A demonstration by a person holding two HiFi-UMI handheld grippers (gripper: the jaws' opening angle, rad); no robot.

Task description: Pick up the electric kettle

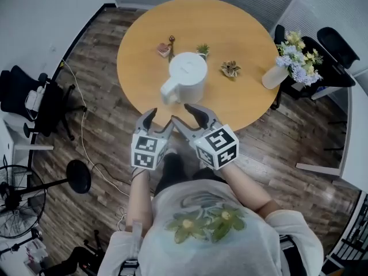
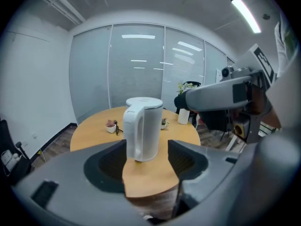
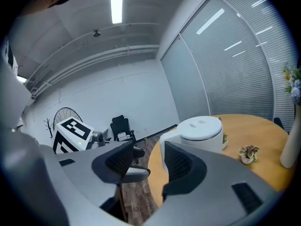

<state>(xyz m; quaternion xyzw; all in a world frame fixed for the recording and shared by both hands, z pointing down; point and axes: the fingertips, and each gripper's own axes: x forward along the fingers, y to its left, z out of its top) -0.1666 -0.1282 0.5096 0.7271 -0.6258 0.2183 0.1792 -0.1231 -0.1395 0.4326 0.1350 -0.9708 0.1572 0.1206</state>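
The electric kettle [image 1: 187, 76] stands upright on the round surface [image 1: 247, 96], just ahead of the left claw [image 1: 159, 119] and right claw [image 1: 185, 114] (both spread wide, empty, off the kettle).

Round wooden table [image 1: 241, 30], flower vase [image 1: 273, 77], small succulent [image 1: 230, 69], black office chair [image 1: 23, 96]

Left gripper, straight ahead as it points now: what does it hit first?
Most likely the handle of the white electric kettle, which sits centred between the open jaws of the left gripper. Nothing shows in between, though the table edge lies just below that line.
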